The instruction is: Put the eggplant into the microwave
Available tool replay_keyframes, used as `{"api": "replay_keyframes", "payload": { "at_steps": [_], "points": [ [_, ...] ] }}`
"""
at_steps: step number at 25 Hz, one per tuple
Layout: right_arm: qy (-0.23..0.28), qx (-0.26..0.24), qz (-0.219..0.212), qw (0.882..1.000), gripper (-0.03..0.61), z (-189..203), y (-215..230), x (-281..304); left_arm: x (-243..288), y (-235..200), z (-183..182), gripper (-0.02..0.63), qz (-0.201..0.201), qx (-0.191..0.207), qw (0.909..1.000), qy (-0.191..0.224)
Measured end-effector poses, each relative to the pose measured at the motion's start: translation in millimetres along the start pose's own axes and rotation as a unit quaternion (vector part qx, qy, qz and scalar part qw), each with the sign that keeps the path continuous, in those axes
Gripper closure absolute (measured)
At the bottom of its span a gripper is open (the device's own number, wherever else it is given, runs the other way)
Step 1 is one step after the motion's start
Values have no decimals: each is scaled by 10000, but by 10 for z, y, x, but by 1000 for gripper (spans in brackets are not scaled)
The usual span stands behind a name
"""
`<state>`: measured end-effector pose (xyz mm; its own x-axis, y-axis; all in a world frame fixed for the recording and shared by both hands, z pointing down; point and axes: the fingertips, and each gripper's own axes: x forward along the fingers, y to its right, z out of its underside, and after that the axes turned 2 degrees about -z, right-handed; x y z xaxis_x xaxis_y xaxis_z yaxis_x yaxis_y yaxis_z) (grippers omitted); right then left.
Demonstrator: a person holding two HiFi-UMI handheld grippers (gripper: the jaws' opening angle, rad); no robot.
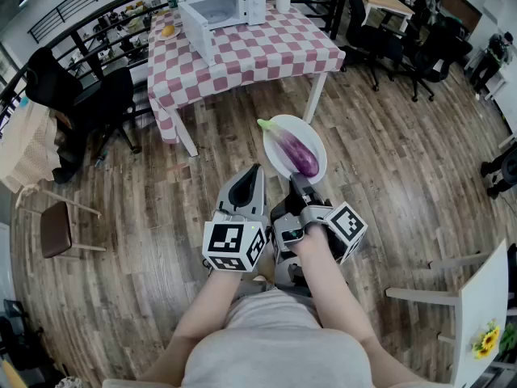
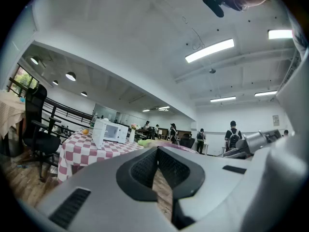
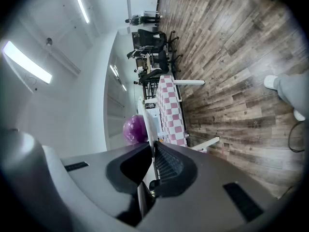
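Across the wood floor from the table: the person stands well apart from the checked table (image 1: 266, 51), with both grippers held out in front.
Eggplant (image 1: 296, 152): purple, with its green stem end pointing toward the table. It lies on a white plate (image 1: 320, 153), so it is not on the table and not in the microwave.
Plate: held in the air above the floor, its near rim between the right jaws.
Right gripper (image 1: 298, 181): jaws nearly together, pinched on the plate's rim. Its own view shows the rim (image 3: 146, 122) edge-on between the pads, with the eggplant (image 3: 134, 128) just beyond.
Left gripper (image 1: 253, 174): jaws closed tip to tip with nothing between them. It is just beside the right one and touches neither plate nor eggplant.
Microwave (image 1: 232, 5): white, toward the far side of the table. The door (image 1: 199, 32) is swung wide and the inside looks empty.
Orange (image 1: 168, 30): on the table, left of the microwave; no part in the task.
Done so far: the door is open and the eggplant is off the ground on its plate.
Left to do: by my reading, nearly all of it. The load has to cross the floor, reach the opening and go inside — whether with the plate or slid off it cannot be told.
Progress: early, at the carrying stage.
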<state>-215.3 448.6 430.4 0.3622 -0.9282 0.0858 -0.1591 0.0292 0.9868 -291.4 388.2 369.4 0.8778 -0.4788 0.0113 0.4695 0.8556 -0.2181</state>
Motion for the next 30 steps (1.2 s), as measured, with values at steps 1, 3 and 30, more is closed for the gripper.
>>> {"api": "replay_keyframes", "payload": {
  "at_steps": [1,3,30],
  "points": [
    [-15,2,-4,10000,541,-12,-11,38,39,-9,-4,609,-10,-8,10000,0],
    [-50,0,-4,10000,541,-42,-25,113,121,-28,-9,609,-36,-25,10000,0],
    [-944,-153,44,9954,541,-1020,-356,1442,1801,-85,-7,609,-724,-137,9973,40]
  ]
}}
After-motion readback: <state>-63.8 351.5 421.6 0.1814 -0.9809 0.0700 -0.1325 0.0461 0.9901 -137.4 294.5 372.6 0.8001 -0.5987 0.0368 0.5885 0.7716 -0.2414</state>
